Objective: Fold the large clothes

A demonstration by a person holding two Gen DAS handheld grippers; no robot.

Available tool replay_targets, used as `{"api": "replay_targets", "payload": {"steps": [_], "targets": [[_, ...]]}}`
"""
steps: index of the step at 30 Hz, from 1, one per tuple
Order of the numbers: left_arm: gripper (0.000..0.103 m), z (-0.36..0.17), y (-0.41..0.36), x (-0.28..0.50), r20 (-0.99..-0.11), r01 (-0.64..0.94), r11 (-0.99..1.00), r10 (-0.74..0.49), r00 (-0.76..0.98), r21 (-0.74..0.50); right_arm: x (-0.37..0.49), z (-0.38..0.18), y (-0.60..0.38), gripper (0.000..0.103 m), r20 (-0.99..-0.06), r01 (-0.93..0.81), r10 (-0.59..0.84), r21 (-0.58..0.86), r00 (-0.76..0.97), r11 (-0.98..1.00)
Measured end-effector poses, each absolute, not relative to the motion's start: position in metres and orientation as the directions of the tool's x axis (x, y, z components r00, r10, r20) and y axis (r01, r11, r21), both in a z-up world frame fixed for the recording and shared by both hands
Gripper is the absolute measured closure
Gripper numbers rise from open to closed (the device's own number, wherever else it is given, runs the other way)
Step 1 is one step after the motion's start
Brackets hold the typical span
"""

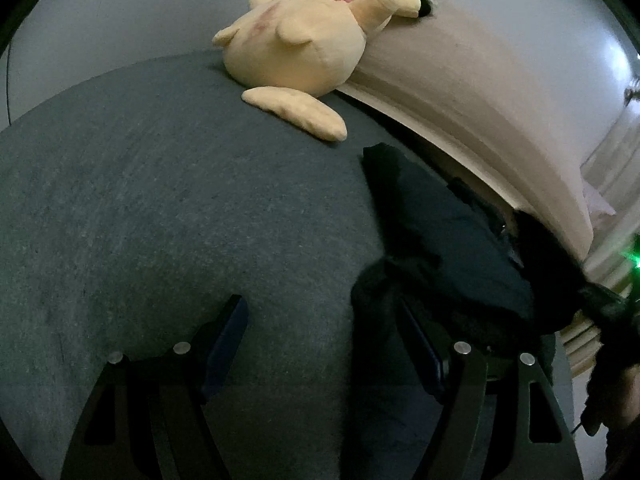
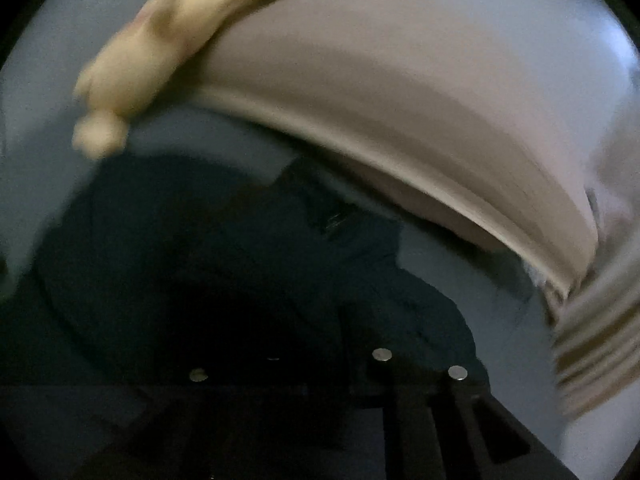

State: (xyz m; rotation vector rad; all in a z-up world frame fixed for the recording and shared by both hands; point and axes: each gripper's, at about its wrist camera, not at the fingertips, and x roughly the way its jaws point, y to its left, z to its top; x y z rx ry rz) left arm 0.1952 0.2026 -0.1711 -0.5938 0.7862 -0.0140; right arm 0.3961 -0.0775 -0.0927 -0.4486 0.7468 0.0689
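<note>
A dark garment is seen lying bunched on the grey bed, ahead and to the right of the left gripper. The jaws of this gripper are held wide apart, and only bare bed cover is seen between them; the right finger is touched or partly covered by the edge of the cloth, but nothing is pressed.

In the right wrist view, which is blurred, the same dark garment is spread just in front of the right gripper. This gripper is judged to be shut; whether a fold of cloth is caught between the pads cannot be told, because this part of the picture is too dark.

Some risks can be expected from here. If the right gripper is closed on only a thin edge, the cloth may slip out when it is lifted. If the left gripper is closed where it is now, only the bed cover may be pinched. The yellow plush toy, far ahead of the left gripper beside the beige headboard, could be dragged if the garment is swept that way.

Both grippers are pointed forward and downward to the bed.
</note>
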Motion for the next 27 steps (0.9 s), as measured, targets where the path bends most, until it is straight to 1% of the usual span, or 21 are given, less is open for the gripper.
{"api": "replay_targets", "payload": {"steps": [2,5,6,7,8,11,14,15,16,17,18,20,21,22,23,25,26,27], "targets": [[0.026,-0.170,0.204,0.195,-0.662,-0.208,0.835,-0.225,0.714,-0.509,0.388,-0.062,-0.121,0.092,-0.649,-0.127,-0.025,-0.186,0.761,0.974],[0.026,-0.169,0.206,0.196,-0.672,-0.224,0.834,-0.216,0.709,-0.504,0.376,-0.055,-0.182,0.092,-0.645,-0.015,0.049,0.057,0.762,0.998],[0.026,-0.167,0.205,0.197,-0.676,-0.233,0.832,-0.212,0.706,-0.504,0.374,-0.064,-0.206,0.092,-0.656,0.016,0.091,0.155,0.749,0.988],[0.026,-0.165,0.205,0.198,-0.679,-0.241,0.829,-0.209,0.704,-0.505,0.376,-0.075,-0.221,0.092,-0.668,0.038,0.119,0.217,0.735,0.976],[0.026,-0.161,0.204,0.198,-0.678,-0.244,0.827,-0.207,0.705,-0.507,0.376,-0.097,-0.241,0.092,-0.693,0.079,0.158,0.297,0.703,0.952],[0.026,-0.145,0.196,0.202,-0.670,-0.230,0.838,-0.200,0.715,-0.496,0.378,-0.155,-0.270,0.092,-0.730,0.148,0.287,0.468,0.620,0.871],[0.026,-0.125,0.179,0.210,-0.666,-0.186,0.874,-0.188,0.722,-0.448,0.365,-0.179,-0.283,0.087,-0.677,0.170,0.372,0.592,0.635,0.788],[0.026,-0.118,0.172,0.214,-0.663,-0.170,0.889,-0.179,0.727,-0.426,0.365,-0.183,-0.287,0.079,-0.658,0.173,0.397,0.626,0.640,0.760],[0.026,-0.113,0.166,0.217,-0.663,-0.158,0.898,-0.175,0.728,-0.411,0.364,-0.185,-0.290,0.067,-0.645,0.177,0.412,0.649,0.644,0.740],[0.026,-0.108,0.157,0.223,-0.663,-0.140,0.911,-0.170,0.729,-0.388,0.364,-0.187,-0.295,0.031,-0.617,0.185,0.435,0.690,0.656,0.700],[0.026,-0.102,0.145,0.229,-0.660,-0.117,0.924,-0.167,0.732,-0.364,0.359,-0.187,-0.298,0.018,-0.583,0.180,0.452,0.724,0.676,0.666],[0.026,-0.094,0.125,0.236,-0.657,-0.085,0.945,-0.154,0.738,-0.317,0.360,-0.186,-0.299,0.019,-0.564,0.184,0.462,0.747,0.684,0.638],[0.026,-0.093,0.111,0.243,-0.661,-0.072,0.958,-0.136,0.738,-0.277,0.362,-0.185,-0.300,0.037,-0.567,0.189,0.472,0.751,0.675,0.633],[0.026,-0.095,0.103,0.249,-0.669,-0.069,0.965,-0.121,0.733,-0.251,0.366,-0.183,-0.300,0.059,-0.588,0.199,0.460,0.734,0.665,0.650],[0.026,-0.100,0.094,0.258,-0.689,-0.069,0.974,-0.100,0.718,-0.214,0.368,-0.178,-0.298,0.092,-0.624,0.208,0.430,0.693,0.652,0.690],[0.026,-0.119,0.080,0.273,-0.761,-0.090,0.987,-0.043,0.647,-0.133,0.371,-0.154,-0.295,0.093,-0.632,0.155,0.407,0.645,0.659,0.749],[0.026,-0.133,0.077,0.280,-0.797,-0.102,0.990,-0.016,0.604,-0.097,0.367,-0.134,-0.287,0.093,-0.625,0.104,0.364,0.583,0.690,0.806],[0.023,-0.144,0.076,0.286,-0.820,-0.103,0.992,0.000,0.572,-0.071,0.360,-0.116,-0.277,0.093,-0.606,0.057,0.324,0.523,0.727,0.851]]}}
